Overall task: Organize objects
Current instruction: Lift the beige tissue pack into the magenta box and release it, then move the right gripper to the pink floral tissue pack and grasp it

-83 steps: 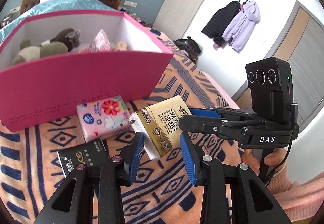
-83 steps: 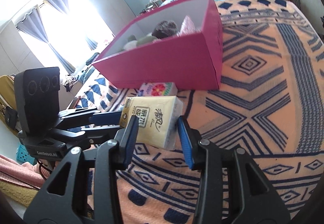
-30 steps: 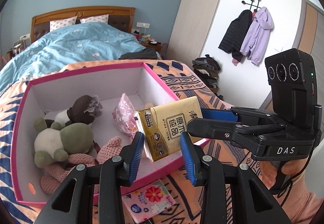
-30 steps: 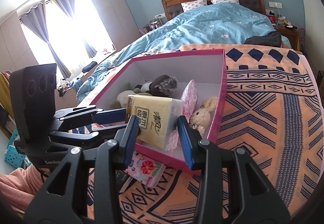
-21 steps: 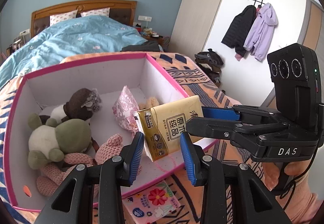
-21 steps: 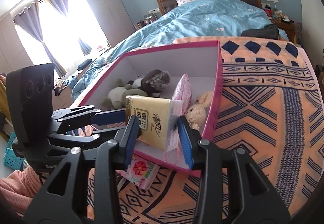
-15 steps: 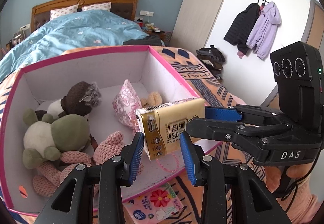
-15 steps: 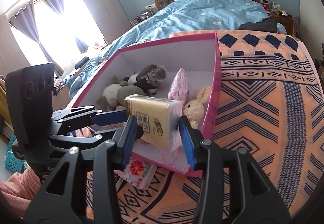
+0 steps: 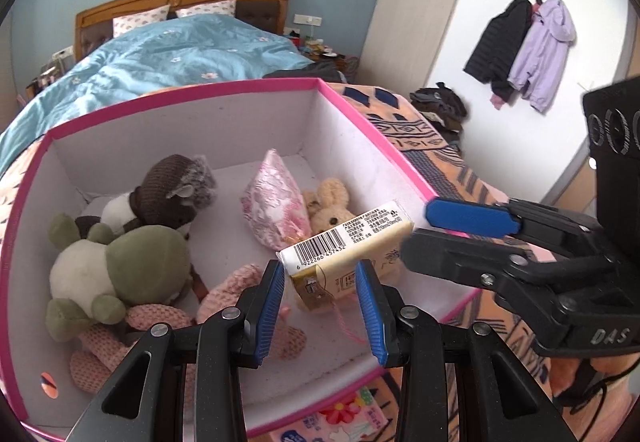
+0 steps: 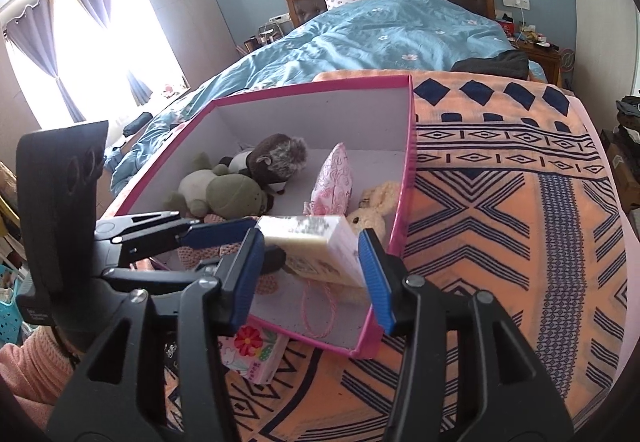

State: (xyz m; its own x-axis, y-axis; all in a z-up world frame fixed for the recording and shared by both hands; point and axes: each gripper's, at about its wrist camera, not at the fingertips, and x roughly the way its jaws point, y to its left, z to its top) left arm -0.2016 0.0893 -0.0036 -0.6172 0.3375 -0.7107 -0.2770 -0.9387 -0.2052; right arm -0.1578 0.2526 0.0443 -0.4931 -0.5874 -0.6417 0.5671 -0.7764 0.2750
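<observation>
Tongs on my right (image 10: 310, 254) have just been opening. The yellow tissue pack (image 10: 304, 238) sits between their blue pads, tipped over with its barcode face up and blurred. I see a gap at the left pad, so it no longer looks clamped. My left tongs (image 9: 319, 282) stand apart with nothing gripped, just beside the pack's other end.

That pack is inside the rim of the pink box (image 9: 240, 86), at its near right corner. Whether it touches the box floor I cannot tell. Beyond it, along the right wall, lie a cream bunny (image 9: 328, 206) and a pink patterned pouch (image 9: 272, 210). A green-eared plush (image 9: 120, 266) and a brown plush (image 9: 172, 190) fill the left side. The box rests on the orange patterned blanket (image 10: 500, 222) on the bed. A flowered tissue pack (image 10: 248, 354) lies outside, against the box's near wall.
</observation>
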